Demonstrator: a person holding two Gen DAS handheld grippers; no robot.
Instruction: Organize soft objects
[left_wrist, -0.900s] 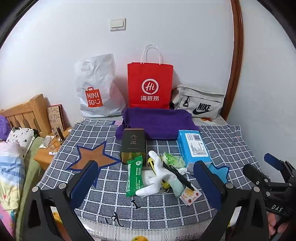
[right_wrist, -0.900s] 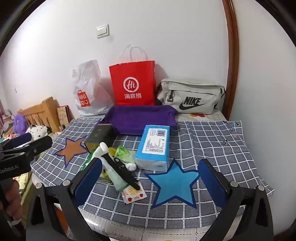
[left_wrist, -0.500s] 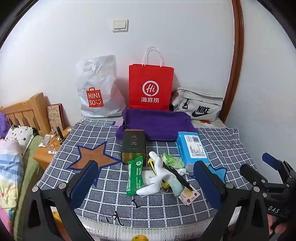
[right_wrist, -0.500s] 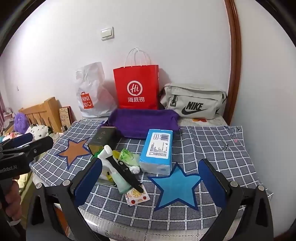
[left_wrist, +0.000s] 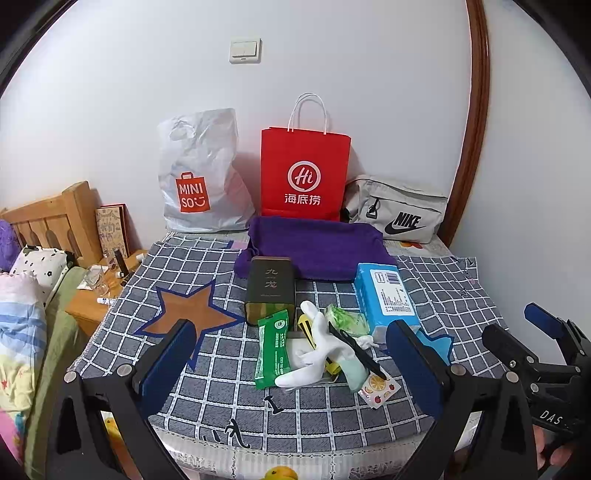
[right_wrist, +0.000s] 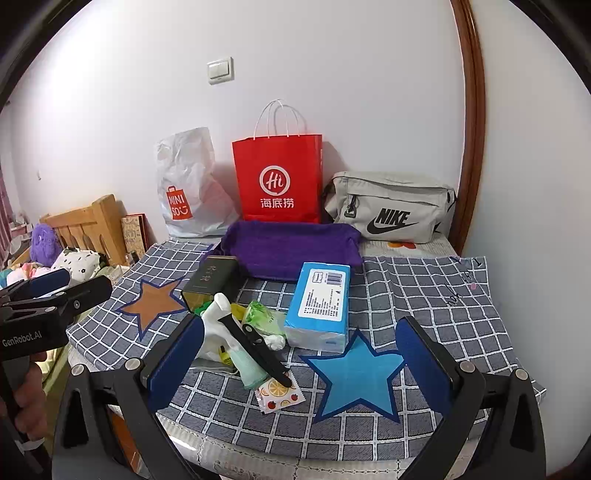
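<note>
**Soft things heaped mid-table, both tongs wide and empty**

On the checked tablecloth (left_wrist: 184, 369), in the centre of the left-wrist frame, a small heap of mixed items is seen. Going from left to right: a green packet (left_wrist: 272, 347) lies flat, a white glove (left_wrist: 314, 354) is draped beside and partly over it, a crumpled green-and-white wrapper (left_wrist: 345, 318) sits behind, and a pale green sock (left_wrist: 354, 369) is pinned under a black knife (left_wrist: 356, 349). A fruit-printed sachet (left_wrist: 378, 389) lies at the heap's near right edge, and a blue tissue pack (left_wrist: 386, 295) stands just right of it. Behind the heap, a dark tin (left_wrist: 270, 288) and a purple towel (left_wrist: 314, 247) are placed toward the upper centre.

The left gripper (left_wrist: 291, 373) and the right gripper (right_wrist: 303, 365) are both held fully spread, with nothing between the jaws; neither touches the heap.

The glove and sock are judged light, limp and likely to sag, so a pinch at a bunched middle fold would be safest. The knife should be cleared first, since the sock beneath it could drag it along. The tissue pack is judged squashy but bulky; its narrow sides suit the jaws.

A yellow item under the glove is mostly hidden and cannot be identified. The table's near edge is cut off by the gripper frames.
</note>
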